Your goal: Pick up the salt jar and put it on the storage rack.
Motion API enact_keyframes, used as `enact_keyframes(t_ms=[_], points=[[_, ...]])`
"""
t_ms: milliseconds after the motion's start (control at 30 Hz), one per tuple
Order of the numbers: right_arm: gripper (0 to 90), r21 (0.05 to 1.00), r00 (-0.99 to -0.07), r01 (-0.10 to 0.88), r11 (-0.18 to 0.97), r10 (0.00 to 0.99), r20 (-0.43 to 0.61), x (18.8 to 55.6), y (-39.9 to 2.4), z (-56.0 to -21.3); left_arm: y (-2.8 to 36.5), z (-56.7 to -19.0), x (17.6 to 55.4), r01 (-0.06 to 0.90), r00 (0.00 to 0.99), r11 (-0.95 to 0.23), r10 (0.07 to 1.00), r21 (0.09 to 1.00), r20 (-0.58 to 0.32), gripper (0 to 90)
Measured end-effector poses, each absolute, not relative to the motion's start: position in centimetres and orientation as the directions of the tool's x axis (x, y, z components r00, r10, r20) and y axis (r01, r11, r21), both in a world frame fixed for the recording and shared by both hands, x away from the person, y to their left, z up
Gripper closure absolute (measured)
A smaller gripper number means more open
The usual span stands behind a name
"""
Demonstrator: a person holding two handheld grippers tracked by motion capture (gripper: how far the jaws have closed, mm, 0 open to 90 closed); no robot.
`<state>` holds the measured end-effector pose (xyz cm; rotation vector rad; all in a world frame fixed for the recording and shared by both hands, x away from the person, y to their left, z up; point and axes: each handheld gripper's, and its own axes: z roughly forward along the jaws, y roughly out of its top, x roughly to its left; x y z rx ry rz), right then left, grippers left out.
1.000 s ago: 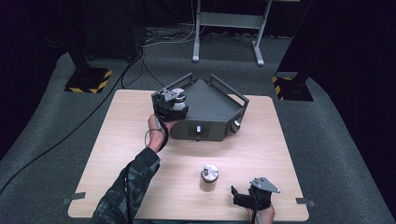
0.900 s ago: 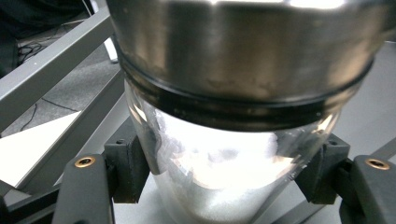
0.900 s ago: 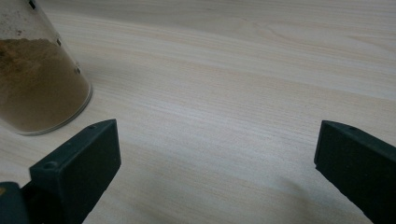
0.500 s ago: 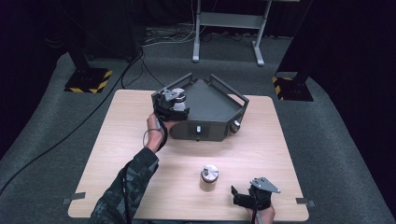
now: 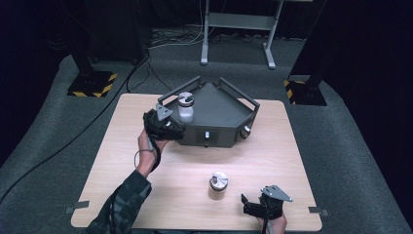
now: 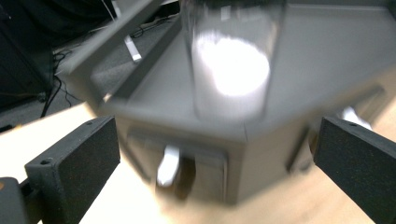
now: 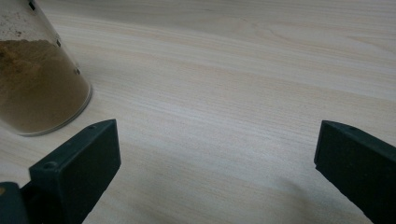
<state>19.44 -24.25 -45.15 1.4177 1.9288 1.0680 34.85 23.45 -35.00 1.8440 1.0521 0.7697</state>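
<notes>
The wooden table [image 5: 146, 195] carries a dark grey angular case [image 5: 219, 114] at its far middle, railed along its two rear edges and fitted with small handles or latches on its front faces. The work in hand appears to be moving jars from the table onto the top of this case.

Progress, as judged: roughly half done. One jar with white contents [image 5: 185, 107] stands upright on the left part of the case top, free of any grip. In the left gripper view the same jar [image 6: 231, 60] is blurred but plainly beyond the jaws, not between them. A second jar with brown powder [image 5: 218, 184] is still on the table, near the front edge, upright with a silver lid; it remains to be picked up and placed.

The left gripper [image 5: 163, 124] sits just beside the case's left front corner, jaws spread wide and empty. The right gripper [image 5: 253, 207] rests low at the table's near edge, just right of the brown-powder jar [image 7: 32, 84]; its jaws are likewise spread wide and hold nothing, the jar lying outside its left jaw.

Markings: no brand, label or legible writing is discernible on the case, either jar or either gripper. Yellow-and-black hazard striping marks the stand bases [image 5: 92, 84] on the floor.
</notes>
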Motion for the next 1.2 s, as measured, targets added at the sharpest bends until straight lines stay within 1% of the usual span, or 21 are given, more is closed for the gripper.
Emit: enact_keyframes(t_ms=[33, 67, 100, 167, 200, 233, 300, 367, 400, 500, 633, 733, 933, 1033, 1200], points=[[0.0, 0.828, -0.321, 0.541, 0.144, 0.946, 0.045, 19.4, -24.2, -45.1, 23.5, -35.0, 34.9, 0.358, 0.455, -0.28, 0.885, 0.891, 0.095, 0.3], [0.0, 0.828, -0.322, 0.542, 0.146, 0.946, 0.044, 19.5, -24.2, -45.1, 24.0, -35.8, 33.4, 0.369, 0.454, -0.292, 0.885, 0.882, 0.103, 0.3], [0.0, 0.827, -0.322, 0.543, 0.147, 0.946, 0.044, 19.5, -24.2, -45.1, 24.3, -36.3, 32.7, 0.377, 0.455, -0.295, 0.885, 0.878, 0.102, 0.3], [0.0, 0.828, -0.321, 0.541, 0.144, 0.946, 0.045, 19.4, -24.2, -45.1, 24.9, -37.4, 31.5, 0.399, 0.455, -0.297, 0.886, 0.868, 0.094, 0.3], [0.0, 0.828, -0.321, 0.541, 0.144, 0.946, 0.045, 19.4, -24.2, -45.1, 24.9, -37.4, 31.5, 0.399, 0.455, -0.297, 0.886, 0.868, 0.094, 0.3], [0.0, 0.829, -0.321, 0.541, 0.144, 0.946, 0.045, 19.4, -24.2, -45.1, 25.3, -38.4, 30.6, 0.435, 0.456, -0.304, 0.886, 0.847, 0.084, 0.3], [0.0, 0.828, -0.321, 0.542, 0.145, 0.946, 0.044, 19.5, -24.2, -45.1, 25.7, -39.5, 30.0, 0.476, 0.458, -0.311, 0.886, 0.823, 0.07, 0.3], [0.0, 0.828, -0.321, 0.541, 0.144, 0.946, 0.045, 19.4, -24.2, -45.1, 25.9, -40.0, 29.6, 0.494, 0.458, -0.312, 0.887, 0.812, 0.062, 0.3], [0.0, 0.829, -0.321, 0.541, 0.143, 0.946, 0.046, 19.4, -24.3, -45.1, 26.1, -41.0, 29.0, 0.527, 0.456, -0.319, 0.888, 0.788, 0.055, 0.3], [0.0, 0.828, -0.321, 0.542, 0.146, 0.946, 0.044, 19.5, -24.2, -45.1, 26.3, -41.9, 28.2, 0.546, 0.445, -0.313, 0.894, 0.777, 0.048, 0.3], [0.0, 0.83, -0.318, 0.539, 0.143, 0.947, 0.044, 19.4, -24.2, -45.2, 26.8, -43.2, 27.1, 0.599, 0.422, -0.286, 0.906, 0.748, 0.009, 0.5], [0.0, 0.831, -0.318, 0.539, 0.138, 0.947, 0.049, 19.4, -24.3, -45.2, 26.7, -43.6, 27.0, 0.62, 0.418, -0.3, 0.908, 0.725, 0.019, 0.4], [0.0, 0.831, -0.315, 0.538, 0.141, 0.948, 0.043, 19.3, -24.2, -45.2, 27.0, -43.6, 27.2, 0.631, 0.411, -0.286, 0.911, 0.721, 0.001, 0.5], [0.0, 0.832, -0.313, 0.536, 0.144, 0.949, 0.038, 19.3, -24.1, -45.2, 27.4, -43.9, 26.7, 0.619, 0.402, -0.264, 0.916, 0.74, -0.009, 0.9], [0.0, 0.832, -0.311, 0.536, 0.147, 0.95, 0.032, 19.2, -23.9, -45.2, 27.1, -43.9, 26.6, 0.62, 0.405, -0.278, 0.914, 0.733, 0.005, 0.7]])
